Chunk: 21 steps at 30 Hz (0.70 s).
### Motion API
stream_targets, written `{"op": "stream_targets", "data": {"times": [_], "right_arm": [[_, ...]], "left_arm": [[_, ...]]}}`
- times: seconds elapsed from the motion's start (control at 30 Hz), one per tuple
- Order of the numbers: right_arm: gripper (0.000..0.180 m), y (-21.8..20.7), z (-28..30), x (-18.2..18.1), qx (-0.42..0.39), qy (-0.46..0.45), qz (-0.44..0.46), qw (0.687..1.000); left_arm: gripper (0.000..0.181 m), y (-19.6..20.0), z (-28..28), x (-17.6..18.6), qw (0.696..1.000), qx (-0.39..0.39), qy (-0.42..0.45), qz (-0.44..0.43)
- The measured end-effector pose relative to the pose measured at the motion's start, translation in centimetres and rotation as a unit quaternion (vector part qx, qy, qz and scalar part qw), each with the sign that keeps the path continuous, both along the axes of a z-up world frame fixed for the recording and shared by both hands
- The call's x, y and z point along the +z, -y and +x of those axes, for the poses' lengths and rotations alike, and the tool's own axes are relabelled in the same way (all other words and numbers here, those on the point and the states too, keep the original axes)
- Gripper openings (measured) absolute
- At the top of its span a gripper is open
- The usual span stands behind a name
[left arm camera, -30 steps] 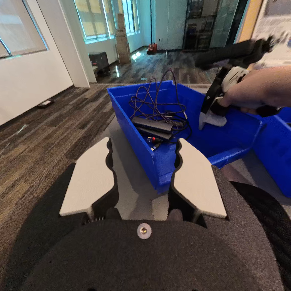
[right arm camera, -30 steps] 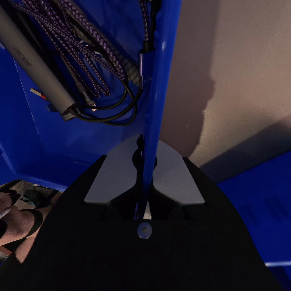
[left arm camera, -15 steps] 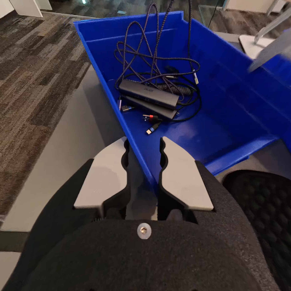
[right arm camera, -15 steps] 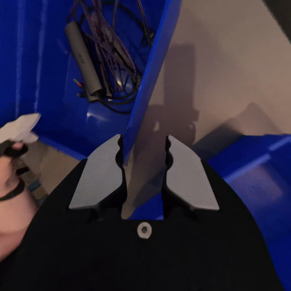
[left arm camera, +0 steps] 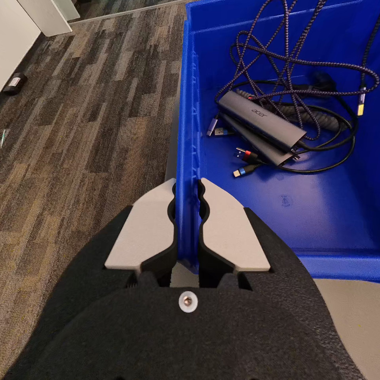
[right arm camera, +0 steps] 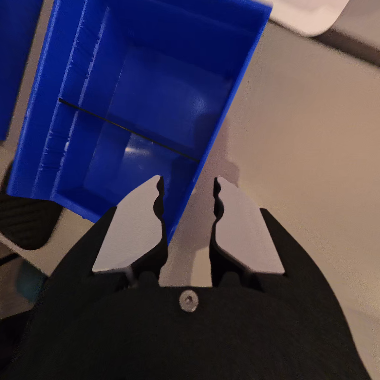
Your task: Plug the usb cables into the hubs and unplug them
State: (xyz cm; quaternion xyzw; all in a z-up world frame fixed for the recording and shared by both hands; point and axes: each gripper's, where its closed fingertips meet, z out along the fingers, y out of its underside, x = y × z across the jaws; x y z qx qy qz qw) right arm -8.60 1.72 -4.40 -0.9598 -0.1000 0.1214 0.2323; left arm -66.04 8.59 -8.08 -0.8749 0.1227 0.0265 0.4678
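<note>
In the left wrist view, a blue bin (left arm camera: 287,216) holds two grey usb hubs (left arm camera: 261,119) stacked together, with tangled purple braided cables (left arm camera: 287,61), black cables and loose usb plugs (left arm camera: 244,154). My left gripper (left arm camera: 186,181) is shut on the bin's left wall (left arm camera: 188,144), one finger outside and one inside. In the right wrist view, my right gripper (right arm camera: 187,177) is open and empty, straddling the right wall (right arm camera: 224,115) of a second, empty blue bin (right arm camera: 144,92) with a thin black divider (right arm camera: 127,129).
Both bins stand on a beige table (right arm camera: 298,144). Patterned carpet floor (left arm camera: 82,123) lies left of the table edge. A white object (right arm camera: 308,14) sits at the table's far right. Another blue bin's edge (right arm camera: 10,61) shows at far left in the right wrist view. My right fingertips sit around 60 cm from my left ones. The right tips stand about 25 cm off the white object (right arm camera: 308,14).
My left gripper moved forward and closed on the cable bin's left wall. My right gripper let go of that bin's wall, opened, and moved over to the empty bin's wall.
</note>
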Motion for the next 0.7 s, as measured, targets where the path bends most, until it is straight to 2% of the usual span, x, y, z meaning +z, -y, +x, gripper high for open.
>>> {"op": "stream_targets", "data": {"times": [0.1,0.2,0.27,0.37,0.4,0.43,0.53,0.7], "right_arm": [[0.040,0.8,-0.7,-2.3,-0.024,-0.034,-0.021,0.999],[0.054,0.4,-0.3,-3.9,-0.043,0.035,-0.019,0.998],[0.054,0.3,-0.5,-5.1,-0.044,0.063,-0.035,0.996],[0.037,0.6,-0.9,-7.1,-0.037,0.084,-0.093,0.991],[0.019,0.6,-0.6,-7.7,-0.033,0.101,-0.107,0.989],[0.012,0.4,-0.3,-7.9,-0.034,0.111,-0.113,0.987],[0.007,-0.1,0.0,-7.9,-0.054,0.073,-0.143,0.986],[0.006,-1.2,4.7,-7.2,-0.055,0.078,-0.156,0.983]], "left_arm": [[0.018,-0.8,-0.3,0.0,1.000,-0.008,-0.006,0.003],[0.018,-1.1,-0.3,0.2,1.000,-0.004,0.014,0.007],[0.017,-1.0,-0.1,0.6,0.999,-0.007,0.034,0.022],[0.034,0.0,0.4,2.1,0.996,-0.010,0.078,0.040],[0.045,0.5,0.3,3.0,0.995,-0.003,0.088,0.053],[0.049,1.0,0.2,4.0,0.993,0.004,0.094,0.070],[0.040,3.1,0.2,7.1,0.988,0.018,0.095,0.118],[0.034,7.0,1.0,10.7,0.987,0.013,0.014,0.158]]}}
